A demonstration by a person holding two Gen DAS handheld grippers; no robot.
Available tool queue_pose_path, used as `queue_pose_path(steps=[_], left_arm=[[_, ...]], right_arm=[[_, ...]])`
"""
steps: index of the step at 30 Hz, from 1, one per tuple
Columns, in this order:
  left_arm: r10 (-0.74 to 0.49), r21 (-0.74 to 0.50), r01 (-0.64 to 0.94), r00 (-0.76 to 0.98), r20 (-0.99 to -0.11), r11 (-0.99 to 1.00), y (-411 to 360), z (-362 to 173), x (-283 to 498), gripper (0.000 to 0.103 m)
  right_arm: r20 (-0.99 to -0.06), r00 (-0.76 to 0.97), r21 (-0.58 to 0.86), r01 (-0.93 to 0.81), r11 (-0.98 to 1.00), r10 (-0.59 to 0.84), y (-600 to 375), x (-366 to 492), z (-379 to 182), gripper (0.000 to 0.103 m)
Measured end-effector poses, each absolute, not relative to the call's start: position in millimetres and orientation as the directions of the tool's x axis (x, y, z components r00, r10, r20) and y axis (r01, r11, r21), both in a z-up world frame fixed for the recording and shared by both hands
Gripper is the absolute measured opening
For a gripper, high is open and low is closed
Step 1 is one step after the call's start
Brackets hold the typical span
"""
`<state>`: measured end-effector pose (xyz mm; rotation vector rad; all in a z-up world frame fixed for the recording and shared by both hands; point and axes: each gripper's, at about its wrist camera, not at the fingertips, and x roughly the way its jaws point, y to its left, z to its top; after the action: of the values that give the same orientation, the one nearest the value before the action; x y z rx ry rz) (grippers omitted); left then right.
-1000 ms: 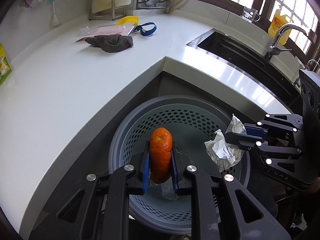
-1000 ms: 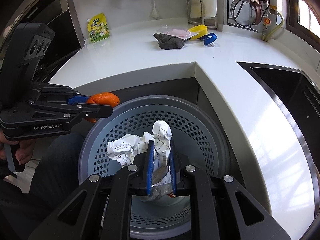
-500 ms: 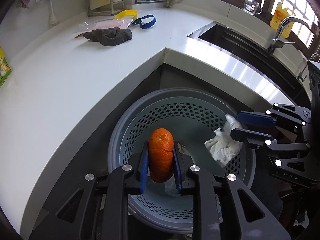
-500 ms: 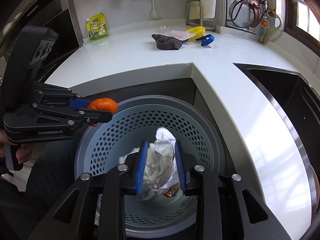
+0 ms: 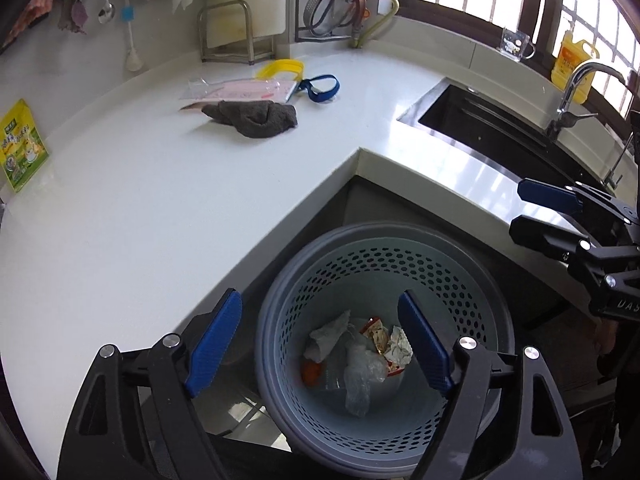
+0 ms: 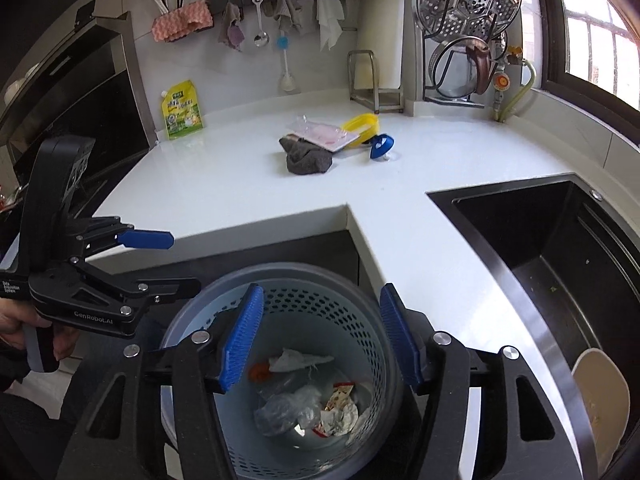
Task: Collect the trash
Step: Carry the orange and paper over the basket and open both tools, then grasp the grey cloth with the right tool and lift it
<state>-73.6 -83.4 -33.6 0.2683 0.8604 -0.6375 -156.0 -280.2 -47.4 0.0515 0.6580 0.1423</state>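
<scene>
Left wrist view: left gripper (image 5: 320, 346) jaws spread wide, empty, over the grey bin (image 5: 472, 280) below the table's inner corner; orange peel (image 5: 311, 372) and crumpled paper (image 5: 326, 336) lie inside.

Right wrist view: right gripper (image 6: 320, 340) jaws likewise wide, empty, above the bin.

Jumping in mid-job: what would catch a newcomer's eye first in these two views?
The perforated grey trash basket below the counter corner, holding crumpled paper, a clear plastic bag, a red snack wrapper and an orange peel. Above it, the left gripper and right gripper both hang open and empty. On the white counter lies a grey cloth.
</scene>
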Motion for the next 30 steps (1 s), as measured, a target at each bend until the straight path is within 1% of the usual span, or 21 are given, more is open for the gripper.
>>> queue_pose_path(steps=[5, 8, 10, 12, 15, 19, 24, 26, 27, 28, 30], left_arm=[[-0.385, -0.013, 0.544, 0.575, -0.722, 0.839, -63.2, -10.6, -56.6, 0.081], [-0.371, -0.041, 0.481, 0.618, -0.693, 0.876, -43.4, -1.7, -45.3, 0.081], [-0.358, -0.054, 0.447, 0.632, -0.688, 0.893, -32.9, 1.2, -39.5, 0.082], [-0.347, -0.054, 0.431, 0.638, -0.688, 0.901, -25.5, 1.9, -36.7, 0.082], [-0.329, -0.047, 0.414, 0.645, -0.689, 0.909, -17.3, 1.0, -33.4, 0.085], [-0.316, -0.052, 0.397, 0.638, -0.702, 0.916, -9.4, -4.8, -26.3, 0.085], [-0.318, -0.061, 0.394, 0.633, -0.706, 0.917, -6.8, -7.0, -20.2, 0.085], [-0.319, -0.063, 0.391, 0.635, -0.704, 0.918, -6.2, -6.9, -16.6, 0.085], [-0.319, -0.065, 0.389, 0.636, -0.703, 0.919, -5.7, -7.0, -14.5, 0.085], [-0.318, -0.067, 0.386, 0.636, -0.703, 0.92, -5.3, -7.1, -12.0, 0.085], [-0.321, -0.076, 0.38, 0.637, -0.701, 0.922, -4.6, -6.4, -8.3, 0.085]], right_arm=[[-0.567, 0.807, 0.092, -0.135, 0.987, 0.163, -279.1, -121.0, -21.6, 0.062], [-0.567, 0.801, 0.086, -0.174, 0.981, 0.192, -267.0, -86.4, -12.6, 0.063], [-0.581, 0.788, 0.063, -0.207, 0.976, 0.205, -255.3, -58.7, -9.7, 0.067], [-0.594, 0.781, 0.028, -0.223, 0.974, 0.196, -243.6, -29.6, -10.6, 0.067], [-0.613, 0.761, 0.031, -0.245, 0.969, 0.212, -230.7, 7.2, -14.9, 0.068], [-0.652, 0.739, -0.024, -0.242, 0.97, 0.168, -214.1, 56.1, -28.6, 0.068], [-0.725, 0.684, -0.079, -0.199, 0.977, 0.081, -209.1, 111.0, -61.9, 0.068], [-0.749, 0.658, -0.069, -0.195, 0.978, 0.079, -210.2, 121.7, -73.9, 0.064], [-0.742, 0.661, -0.031, -0.201, 0.979, 0.112, -212.9, 121.2, -73.9, 0.049], [-0.744, 0.65, 0.013, -0.218, 0.976, 0.155, -215.8, 119.2, -74.0, 0.039], [-0.727, 0.622, 0.149, -0.268, 0.952, 0.289, -222.3, 113.2, -71.2, 0.029]])
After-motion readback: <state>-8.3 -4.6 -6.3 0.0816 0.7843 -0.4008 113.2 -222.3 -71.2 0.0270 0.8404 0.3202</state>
